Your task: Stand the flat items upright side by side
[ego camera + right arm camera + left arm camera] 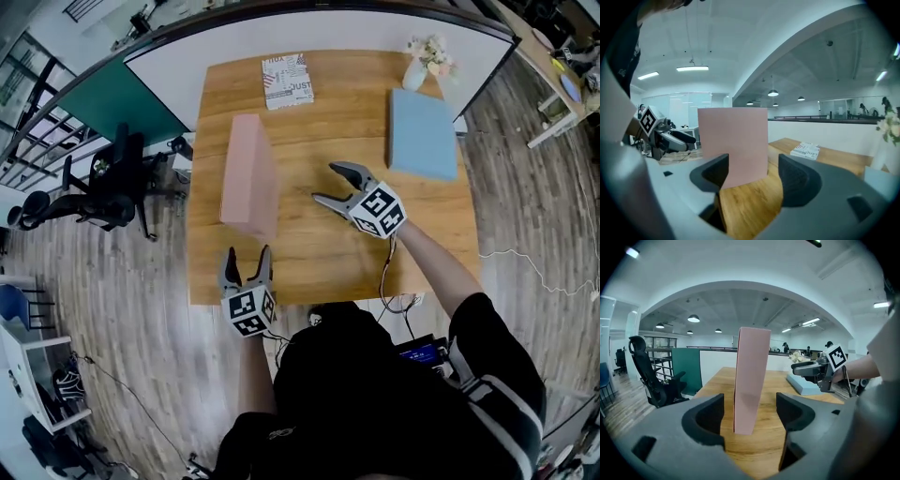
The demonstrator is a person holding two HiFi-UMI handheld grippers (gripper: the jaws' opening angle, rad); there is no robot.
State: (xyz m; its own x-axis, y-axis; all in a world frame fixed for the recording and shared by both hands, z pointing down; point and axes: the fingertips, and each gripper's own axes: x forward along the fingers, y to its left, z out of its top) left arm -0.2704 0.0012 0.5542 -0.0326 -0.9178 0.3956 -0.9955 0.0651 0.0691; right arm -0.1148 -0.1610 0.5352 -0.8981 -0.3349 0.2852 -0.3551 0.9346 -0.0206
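On tabletop (319, 253), pink box (249, 175) is stood upright on edge, left of centre; 1 of 3 flat items is judged done. Blue box (422, 133) lies flat at right, and a printed book (287, 81) lies flat at the far edge.

Left gripper (247, 255): fingers (705, 420) are held wide apart and nothing is gripped. The pink box's near end is seen just beyond them, untouched.

Right gripper (326, 183): fingers (799, 180) are held wide apart and empty, aimed at the pink box's broad face and apart from it.

Next move, as judged: blue box to be taken by an edge, tipped up and set beside pink box without toppling it.

- Pink box: thin matte slab, square corners, probably card.
- Blue box: thicker, matte.
- Tabletop: smooth wood grain.
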